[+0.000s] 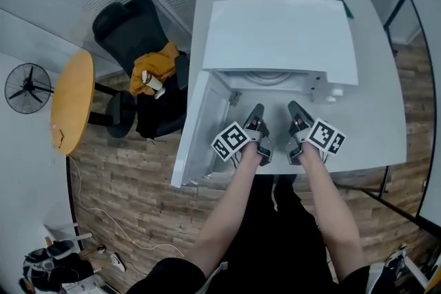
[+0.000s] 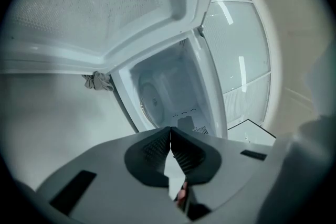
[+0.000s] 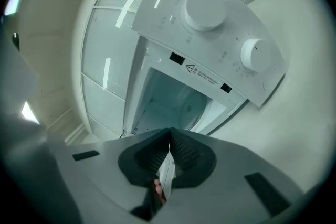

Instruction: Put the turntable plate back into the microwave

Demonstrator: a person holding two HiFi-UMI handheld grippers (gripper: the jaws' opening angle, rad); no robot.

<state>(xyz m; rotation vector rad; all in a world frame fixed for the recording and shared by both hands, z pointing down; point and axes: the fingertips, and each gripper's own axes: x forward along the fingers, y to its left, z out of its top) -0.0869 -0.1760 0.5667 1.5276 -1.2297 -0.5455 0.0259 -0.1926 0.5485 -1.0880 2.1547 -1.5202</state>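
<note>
The head view looks steeply down on the microwave [image 1: 279,34] from above; each gripper view sits close behind its own jaws, facing the open cavity [image 2: 178,86] just beyond them. All three share that cavity.

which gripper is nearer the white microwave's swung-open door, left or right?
Left. In the head view the left gripper sits just right of the open white microwave door. The right gripper is farther right, with the left gripper between it and the door.
</note>
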